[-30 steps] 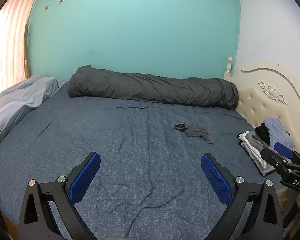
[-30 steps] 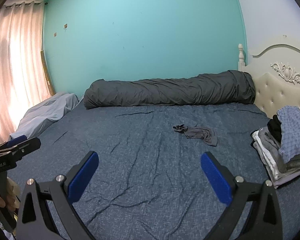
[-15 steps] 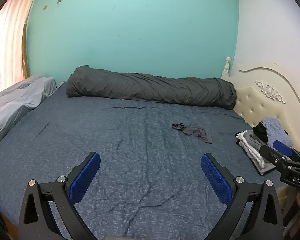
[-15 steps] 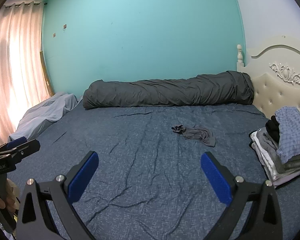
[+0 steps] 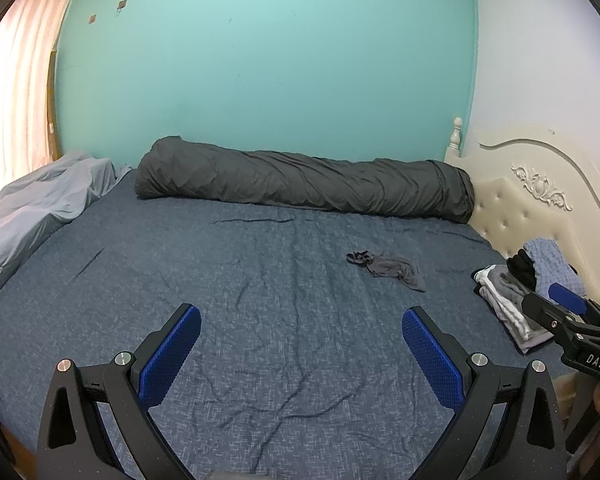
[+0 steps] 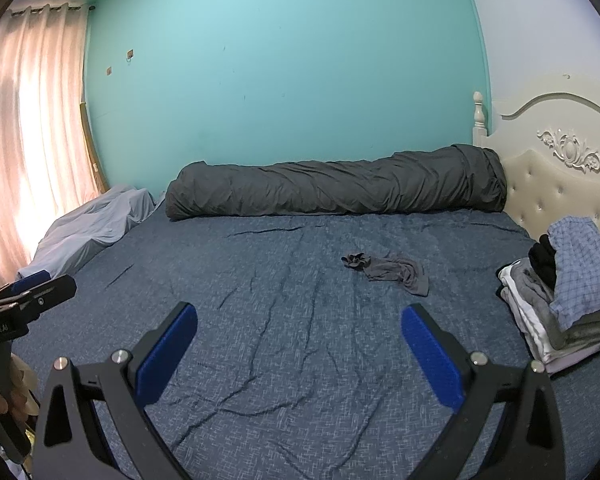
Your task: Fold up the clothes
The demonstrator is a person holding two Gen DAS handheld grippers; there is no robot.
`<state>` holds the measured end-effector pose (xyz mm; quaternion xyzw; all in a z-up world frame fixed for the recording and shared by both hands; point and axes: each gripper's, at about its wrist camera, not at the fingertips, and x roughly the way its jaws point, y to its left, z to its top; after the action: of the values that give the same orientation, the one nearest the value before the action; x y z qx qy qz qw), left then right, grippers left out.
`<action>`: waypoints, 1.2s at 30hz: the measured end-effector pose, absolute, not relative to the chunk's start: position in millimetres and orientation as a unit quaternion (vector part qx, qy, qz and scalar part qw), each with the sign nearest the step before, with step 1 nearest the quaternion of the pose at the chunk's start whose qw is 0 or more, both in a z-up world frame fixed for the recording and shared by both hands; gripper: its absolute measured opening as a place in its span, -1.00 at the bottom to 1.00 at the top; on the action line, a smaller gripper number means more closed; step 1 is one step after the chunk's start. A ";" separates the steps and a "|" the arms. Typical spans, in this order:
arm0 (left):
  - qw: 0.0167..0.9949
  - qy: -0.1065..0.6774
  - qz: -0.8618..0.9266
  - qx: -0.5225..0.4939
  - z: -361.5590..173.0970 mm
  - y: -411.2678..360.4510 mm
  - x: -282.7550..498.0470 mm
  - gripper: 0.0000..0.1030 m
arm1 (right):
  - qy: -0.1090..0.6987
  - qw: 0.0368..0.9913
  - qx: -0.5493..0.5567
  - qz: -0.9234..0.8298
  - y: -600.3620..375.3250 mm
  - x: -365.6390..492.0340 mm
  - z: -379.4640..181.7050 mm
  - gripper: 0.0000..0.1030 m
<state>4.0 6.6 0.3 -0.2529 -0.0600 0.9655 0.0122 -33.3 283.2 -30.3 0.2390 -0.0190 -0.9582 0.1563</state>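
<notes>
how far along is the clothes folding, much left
Done: a stack of folded clothes sits by the headboard. In hand: nothing; the left hand-held gripper and right hand-held gripper hover open and empty over the bed. Left: one crumpled grey garment lies unfolded mid-bed.

White letters "DAS" stand on the right tool [image 5: 568, 312] — the left tool's [image 6: 28, 292] label is too blurred.

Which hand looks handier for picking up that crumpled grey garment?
Probably the right tool: open, empty, and on the side where the grey garment lies. The left tool is also open, but further off.
</notes>
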 end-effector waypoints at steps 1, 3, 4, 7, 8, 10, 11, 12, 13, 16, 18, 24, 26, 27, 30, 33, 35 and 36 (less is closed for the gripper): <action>0.013 -0.060 0.966 -0.253 0.7 6.2 3.9 0.99 | -0.019 0.157 0.238 -0.958 283.1 -33.0 -30.4 0.99; 0.013 -0.060 0.966 -0.253 1.1 5.5 3.8 0.99 | -0.017 0.157 0.237 -0.959 282.1 -32.7 -29.9 0.99; 0.013 -0.060 0.966 -0.253 0.8 5.4 4.1 0.99 | -0.017 0.157 0.237 -0.959 281.9 -33.0 -29.6 0.99; 0.013 -0.061 0.966 -0.253 2.4 5.7 3.3 0.99 | -0.018 0.157 0.237 -0.959 282.0 -33.8 -29.2 0.99; 0.013 -0.061 0.966 -0.253 2.5 5.7 3.1 0.99 | -0.018 0.157 0.238 -0.958 281.8 -33.9 -29.3 0.99; 0.013 -0.060 0.966 -0.253 3.4 6.0 2.4 0.99 | -0.017 0.157 0.238 -0.958 281.3 -34.2 -29.4 0.99; 0.013 -0.060 0.966 -0.253 3.9 6.2 2.0 0.99 | -0.017 0.157 0.239 -0.958 281.0 -34.3 -29.5 0.99; 0.013 -0.060 0.965 -0.253 4.3 6.7 1.4 0.99 | -0.017 0.157 0.239 -0.958 281.4 -34.4 -29.8 0.99; 0.013 -0.060 0.965 -0.253 4.4 7.0 1.0 0.99 | -0.018 0.156 0.239 -0.958 281.9 -34.4 -30.1 0.99; 0.015 -0.059 0.965 -0.254 3.7 9.9 0.3 0.99 | -0.019 0.156 0.240 -0.958 282.4 -34.7 -31.1 0.99; 0.016 -0.059 0.965 -0.255 2.4 10.9 0.0 0.99 | -0.019 0.156 0.240 -0.958 281.5 -34.5 -31.7 0.99; 0.013 -0.062 0.964 -0.260 -5.4 10.7 -3.8 0.99 | -0.023 0.157 0.245 -0.956 283.4 -38.1 -36.3 0.99; 0.013 -0.067 0.962 -0.263 -10.0 9.7 -6.2 0.99 | -0.029 0.155 0.249 -0.955 286.7 -41.4 -41.0 0.99; 0.014 -0.071 0.961 -0.265 -13.3 9.1 -8.4 0.99 | -0.031 0.156 0.253 -0.954 287.5 -43.6 -44.7 0.99; 0.017 -0.076 0.959 -0.271 -26.3 8.3 -16.8 0.99 | -0.038 0.158 0.265 -0.951 291.7 -52.2 -59.7 0.99; 0.014 -0.080 0.957 -0.279 -43.5 8.7 -27.4 0.99 | -0.058 0.154 0.288 -0.943 299.6 -68.8 -84.0 0.99; 0.013 -0.088 0.954 -0.286 -61.0 8.0 -37.9 0.99 | -0.067 0.149 0.304 -0.938 305.8 -82.2 -102.3 0.99; 0.013 -0.092 0.952 -0.290 -70.2 7.5 -43.3 0.99 | -0.071 0.147 0.312 -0.936 308.8 -88.8 -111.4 0.99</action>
<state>-43.3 7.5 -70.2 -0.2902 -0.0919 0.9525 0.0129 -88.8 308.8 -111.4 0.3122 -0.0713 -0.9359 0.1466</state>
